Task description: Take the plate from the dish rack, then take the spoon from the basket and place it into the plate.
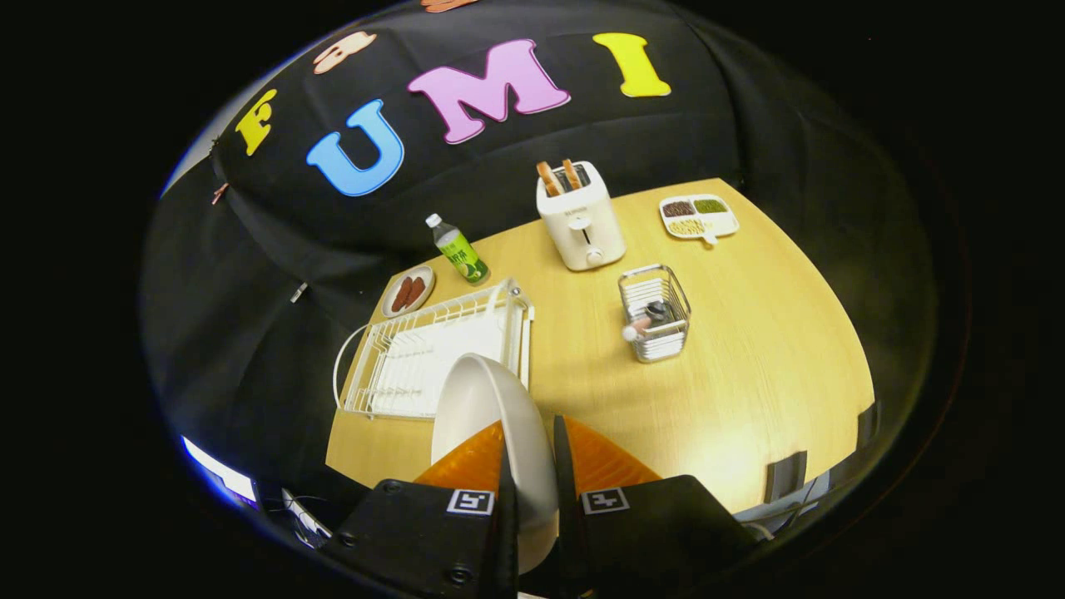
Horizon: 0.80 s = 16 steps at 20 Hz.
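While clamped, claw (532, 453) on plate (491, 408)

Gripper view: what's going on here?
A person's handheld tongs are shut on the white plate, held on edge above the table, just in front of the white dish rack. The rack looks empty now. The spoon sits in the wire basket further ahead, not yet picked. Beyond stand a toaster, a bottle and two food dishes.
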{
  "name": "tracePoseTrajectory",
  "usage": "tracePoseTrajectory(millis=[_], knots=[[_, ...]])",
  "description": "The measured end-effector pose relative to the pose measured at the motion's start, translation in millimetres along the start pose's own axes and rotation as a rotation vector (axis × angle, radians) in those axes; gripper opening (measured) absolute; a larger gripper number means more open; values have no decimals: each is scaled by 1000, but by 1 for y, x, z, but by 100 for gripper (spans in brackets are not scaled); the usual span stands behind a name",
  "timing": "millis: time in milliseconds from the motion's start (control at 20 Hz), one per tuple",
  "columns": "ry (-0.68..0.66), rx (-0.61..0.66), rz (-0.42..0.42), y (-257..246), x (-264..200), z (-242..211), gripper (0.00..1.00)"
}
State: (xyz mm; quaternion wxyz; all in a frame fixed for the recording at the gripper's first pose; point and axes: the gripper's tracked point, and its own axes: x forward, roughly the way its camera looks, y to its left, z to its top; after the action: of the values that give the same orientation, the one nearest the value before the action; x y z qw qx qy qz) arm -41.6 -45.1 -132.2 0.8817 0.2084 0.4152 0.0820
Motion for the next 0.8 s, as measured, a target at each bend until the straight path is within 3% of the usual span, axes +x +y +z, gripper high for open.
tracePoseTrajectory(millis=[300,650,800], knots=[[98,117,-75,-79,30,-32,23],[119,27,8,-103,95,-31,24],[163,28,87,-102,107,-44,24]])
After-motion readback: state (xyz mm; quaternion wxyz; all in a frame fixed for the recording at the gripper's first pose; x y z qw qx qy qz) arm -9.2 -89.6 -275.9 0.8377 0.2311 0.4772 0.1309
